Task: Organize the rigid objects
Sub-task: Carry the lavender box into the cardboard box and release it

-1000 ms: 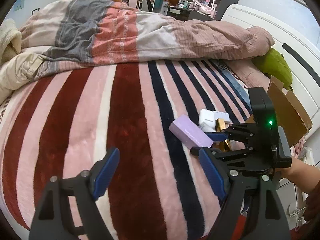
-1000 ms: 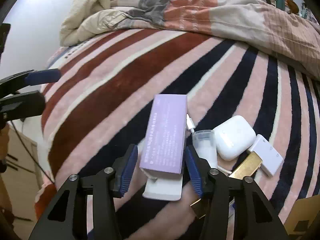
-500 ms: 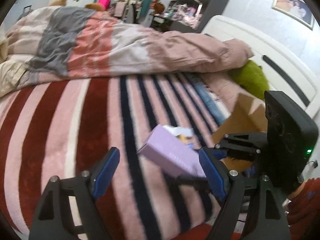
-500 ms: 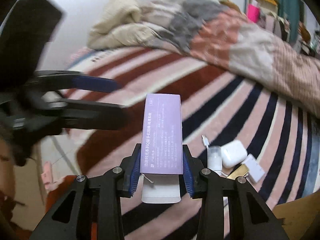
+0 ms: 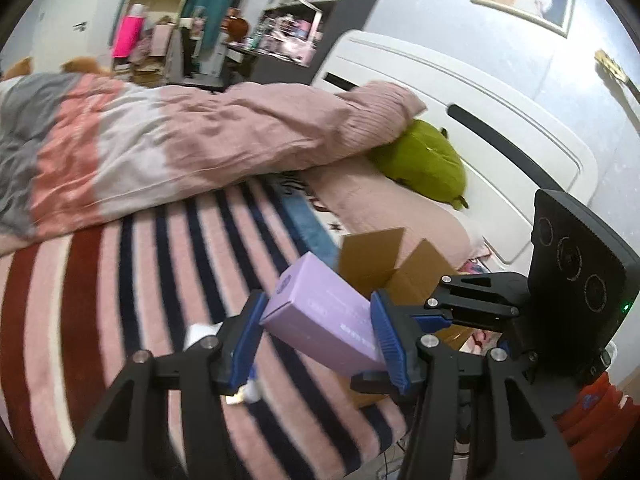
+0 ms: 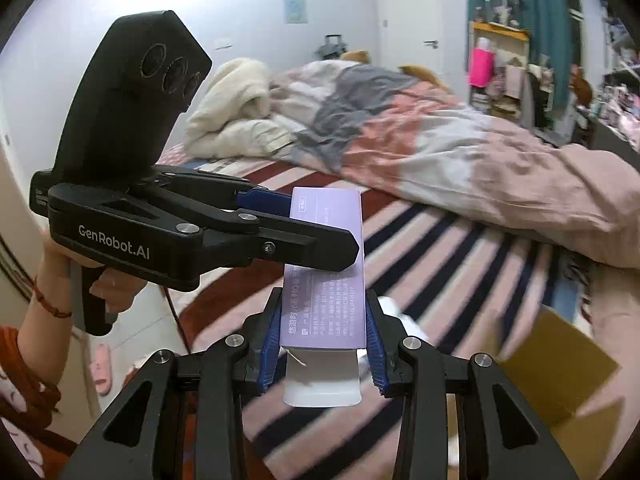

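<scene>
A purple box hangs above the striped blanket, off the bed. My right gripper is shut on its near end, with a white flap sticking out below. My left gripper comes in from the left across the box's far end. In the left wrist view the purple box fills the gap of the left gripper; its jaws are closing and both blue pads meet the box's sides. The right gripper shows behind it.
An open cardboard box stands on the bed just behind the purple one, low right in the right wrist view. Small white items lie on the blanket below. A quilt, green plush and headboard lie farther off.
The right gripper lifted the purple box off the blanket, away from the other small items. The left gripper rose, swung over and narrowed its jaws around the box's far end.
</scene>
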Motion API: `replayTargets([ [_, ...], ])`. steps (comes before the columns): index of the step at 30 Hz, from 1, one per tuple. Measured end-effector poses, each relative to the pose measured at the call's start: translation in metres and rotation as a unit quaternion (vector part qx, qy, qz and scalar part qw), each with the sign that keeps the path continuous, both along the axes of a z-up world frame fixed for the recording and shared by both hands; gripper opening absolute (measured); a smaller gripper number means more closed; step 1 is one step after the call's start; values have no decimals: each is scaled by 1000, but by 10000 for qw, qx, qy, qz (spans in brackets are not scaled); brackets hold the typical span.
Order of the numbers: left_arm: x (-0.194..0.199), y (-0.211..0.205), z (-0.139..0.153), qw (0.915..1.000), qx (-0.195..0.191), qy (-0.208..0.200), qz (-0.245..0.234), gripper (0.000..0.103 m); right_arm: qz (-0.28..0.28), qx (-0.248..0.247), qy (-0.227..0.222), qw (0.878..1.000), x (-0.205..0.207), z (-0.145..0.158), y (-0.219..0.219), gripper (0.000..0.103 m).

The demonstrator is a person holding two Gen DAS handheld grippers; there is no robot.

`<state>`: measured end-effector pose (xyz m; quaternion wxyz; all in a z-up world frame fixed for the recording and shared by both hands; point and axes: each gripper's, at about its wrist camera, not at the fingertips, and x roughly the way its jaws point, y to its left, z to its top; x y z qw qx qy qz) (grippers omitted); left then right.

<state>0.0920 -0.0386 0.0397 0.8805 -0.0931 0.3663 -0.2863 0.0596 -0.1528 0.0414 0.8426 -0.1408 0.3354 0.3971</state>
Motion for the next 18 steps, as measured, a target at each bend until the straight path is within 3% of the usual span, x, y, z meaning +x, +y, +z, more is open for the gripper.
replayTargets([
  [10, 49, -112, -20, 9946, 279, 590, -811, 50, -928, -321, 472, 9941, 22, -6, -93, 32],
  [16, 56, -147, -38, 9902, 580, 786, -1000, 51, -1214, -668, 678, 9880, 28, -24, -118, 32],
  [18, 56, -152, -40, 9894, 858, 718, -926, 69, -1238, -853, 683, 9863, 29, -29, -117, 33],
])
